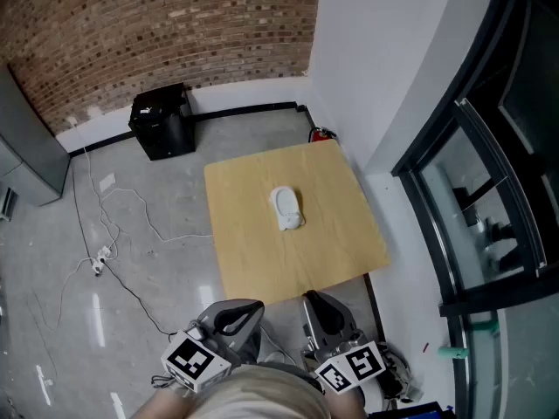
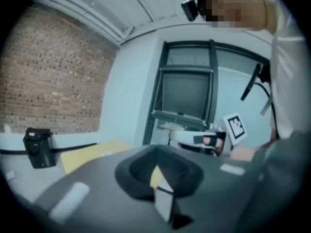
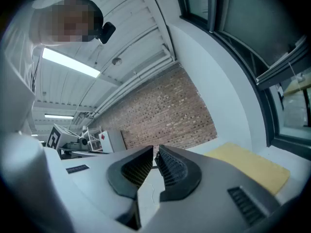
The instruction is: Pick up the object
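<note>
A small white object [image 1: 286, 208] lies near the middle of a square wooden table [image 1: 253, 251], with nothing touching it. Both grippers hang well short of the table's near edge, close to the person's body. The left gripper [image 1: 234, 319] is shut with nothing between its jaws; in its own view the jaws [image 2: 160, 176] point up and across the room. The right gripper [image 1: 325, 314] is also shut and empty; in its own view its ribbed pads [image 3: 156, 165] stand nearly together and point toward the brick wall. The table's corner [image 3: 248, 166] shows to its right.
A black box [image 1: 162, 122] stands on the floor by the brick wall, left of the table. Cables and a power strip [image 1: 100, 262] trail over the grey floor at left. A white wall and dark window frames [image 1: 476, 173] run along the right. A red item [image 1: 321, 134] sits at the table's far corner.
</note>
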### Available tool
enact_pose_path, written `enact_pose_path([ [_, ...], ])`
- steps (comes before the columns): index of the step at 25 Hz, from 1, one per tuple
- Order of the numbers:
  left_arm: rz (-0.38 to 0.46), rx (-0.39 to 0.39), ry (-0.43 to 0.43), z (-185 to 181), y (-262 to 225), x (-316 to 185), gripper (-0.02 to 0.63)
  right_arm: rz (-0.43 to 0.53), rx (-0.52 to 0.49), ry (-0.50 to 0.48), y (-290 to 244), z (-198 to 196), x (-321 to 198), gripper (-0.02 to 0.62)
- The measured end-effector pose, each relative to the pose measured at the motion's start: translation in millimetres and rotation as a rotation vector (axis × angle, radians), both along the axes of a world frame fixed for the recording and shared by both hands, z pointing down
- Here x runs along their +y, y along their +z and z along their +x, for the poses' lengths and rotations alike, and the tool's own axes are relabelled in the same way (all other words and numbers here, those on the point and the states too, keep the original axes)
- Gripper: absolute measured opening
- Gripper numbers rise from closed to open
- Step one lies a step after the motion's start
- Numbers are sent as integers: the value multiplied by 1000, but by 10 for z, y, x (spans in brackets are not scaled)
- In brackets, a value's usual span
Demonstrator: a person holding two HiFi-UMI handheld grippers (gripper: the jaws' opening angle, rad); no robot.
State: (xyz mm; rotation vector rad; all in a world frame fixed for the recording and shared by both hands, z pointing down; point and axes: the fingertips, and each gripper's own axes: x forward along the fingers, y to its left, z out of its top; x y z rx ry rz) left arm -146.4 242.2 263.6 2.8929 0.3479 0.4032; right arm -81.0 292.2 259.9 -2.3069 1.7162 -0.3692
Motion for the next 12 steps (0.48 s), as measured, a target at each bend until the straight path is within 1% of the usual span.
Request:
enact_pose_path([
  [4,-28,-6,-9,445,130,-793,0,-46,8,3,126,448,-698,40],
  [7,-75,13,-9,754,183,-1351,0,-124,39,-26,211,742,-1196,40],
  [9,-110,7,-15,936,242,-1642,2,-170,53,-47,253,921,-1476,40],
  [12,-135,-18,-25,1153,379,-1941,1,-197,61,-77,285,1158,-1790,40],
])
